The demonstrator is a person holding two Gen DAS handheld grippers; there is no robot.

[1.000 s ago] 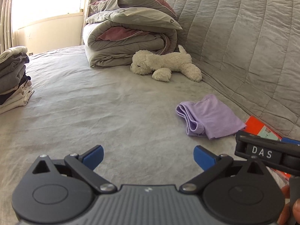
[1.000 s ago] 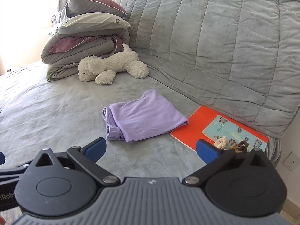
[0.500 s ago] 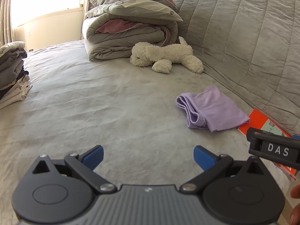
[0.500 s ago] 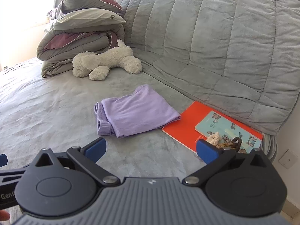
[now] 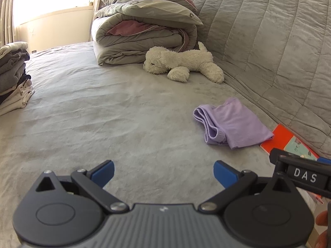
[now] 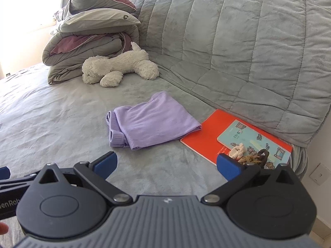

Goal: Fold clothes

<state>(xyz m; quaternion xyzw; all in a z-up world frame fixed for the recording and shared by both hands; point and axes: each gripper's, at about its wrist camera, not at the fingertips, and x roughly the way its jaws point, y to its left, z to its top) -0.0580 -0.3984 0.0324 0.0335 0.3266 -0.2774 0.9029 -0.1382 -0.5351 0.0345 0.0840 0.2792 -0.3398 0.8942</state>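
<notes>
A stack of folded clothes [image 5: 13, 76] sits at the bed's [image 5: 103, 113] left edge. Left claw [image 5: 163, 172] and right claw [image 6: 166, 165] both gape wide, holding nothing. The folded lilac garment [image 6: 153, 122] lies ahead, touching an orange book [image 6: 209, 134].

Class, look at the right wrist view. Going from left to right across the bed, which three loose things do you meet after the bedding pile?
White plush dog → folded lilac garment → orange book.
</notes>
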